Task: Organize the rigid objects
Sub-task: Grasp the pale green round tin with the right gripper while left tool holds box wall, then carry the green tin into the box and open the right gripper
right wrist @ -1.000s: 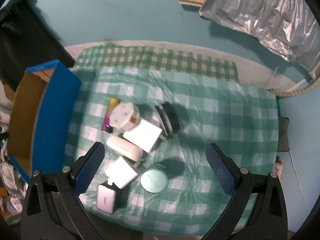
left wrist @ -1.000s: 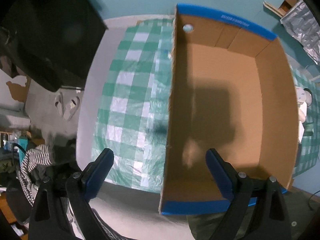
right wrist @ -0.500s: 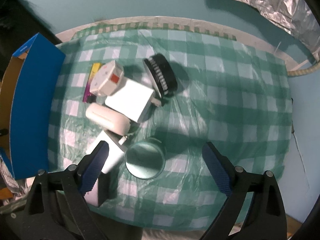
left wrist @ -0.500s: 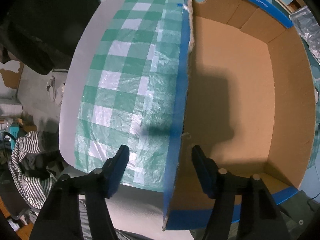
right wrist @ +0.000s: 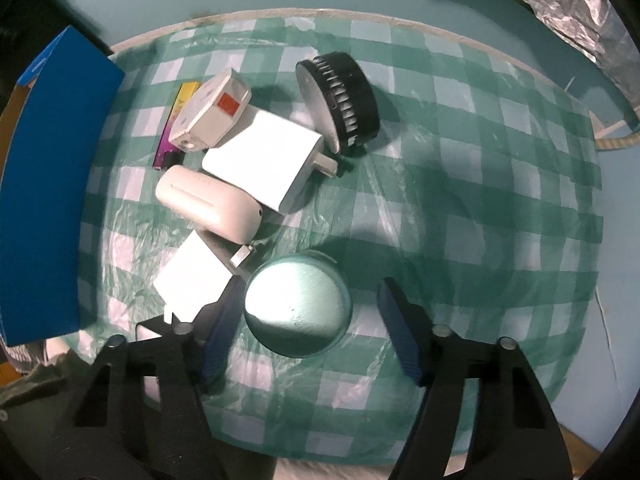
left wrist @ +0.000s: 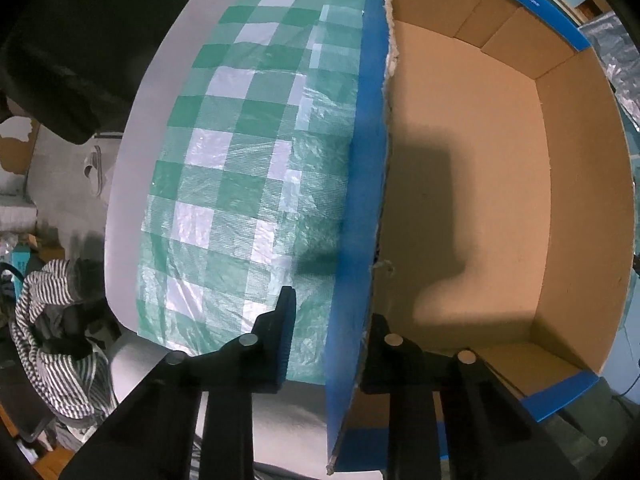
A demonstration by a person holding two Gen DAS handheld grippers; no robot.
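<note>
Open brown cardboard box with blue outer faces (left wrist: 460, 184): standing on a green-and-white checked plastic tablecloth (left wrist: 240, 160), interior bare, round hole near one top corner. Left gripper (left wrist: 330, 332): pointing down over the box's near side wall, one finger outside and one inside, jaws narrow and closing with the wall between them; whether the pads already press on the cardboard cannot be told. Right gripper (right wrist: 310, 316): pointing down, jaws about half spread and closing, astride a round pale-teal lidded tin (right wrist: 298, 304); pads beside the tin, not touching it. Cluster of small rigid items on the cloth, between the tin and the box: white square plug adapter (right wrist: 192, 280) just left of the tin, prongs toward it; white rounded oblong case (right wrist: 208, 204); larger white block charger (right wrist: 264, 164) overlapping that case; off-white angular adapter with a red square (right wrist: 214, 114) leaning on the charger; thin yellow-and-purple lighter-shaped stick (right wrist: 172, 128) partly beneath it; black ribbed disc with a grey face (right wrist: 340, 100), standing on edge beside the charger. Crumpled silver foil sheet (right wrist: 560, 0) beyond the table's far edge. Striped grey-and-white cloth (left wrist: 52, 344) below the table's left side.
</note>
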